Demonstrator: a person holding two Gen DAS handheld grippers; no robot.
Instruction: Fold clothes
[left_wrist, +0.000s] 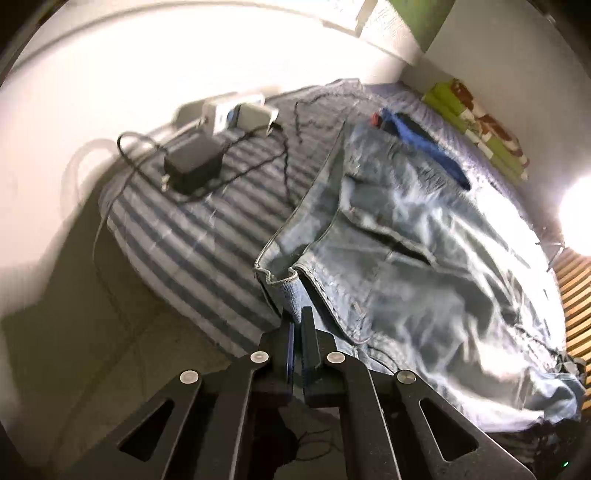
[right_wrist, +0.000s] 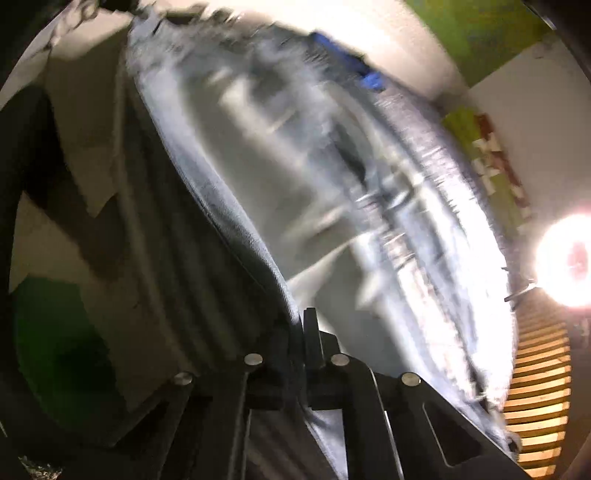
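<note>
A pair of light-blue washed denim jeans (left_wrist: 406, 236) lies spread across the bed with the blue-and-white striped cover (left_wrist: 192, 229), its hem end hanging at the near edge. The left hand-held gripper (left_wrist: 297, 321) has its jaws together, pinching the frayed hem corner of one leg, and the cloth rises a little from the cover there. In the right wrist view, which is badly blurred, the right hand-held gripper (right_wrist: 306, 325) is likewise clamped on the denim's edge, where a fold of cloth runs down between its fingers.

So I'd say the grasp is made at both ends of the hem and the fold itself has not yet begun. The next move seems to call for lifting both corners together, keeping the edge taut between the hands, and carrying it toward the far end of the jeans.

A small dark-blue garment (left_wrist: 424, 147) lies at the far end of the denim, and a black power adapter with its cable (left_wrist: 192, 166) sits off to the side, well apart.
</note>
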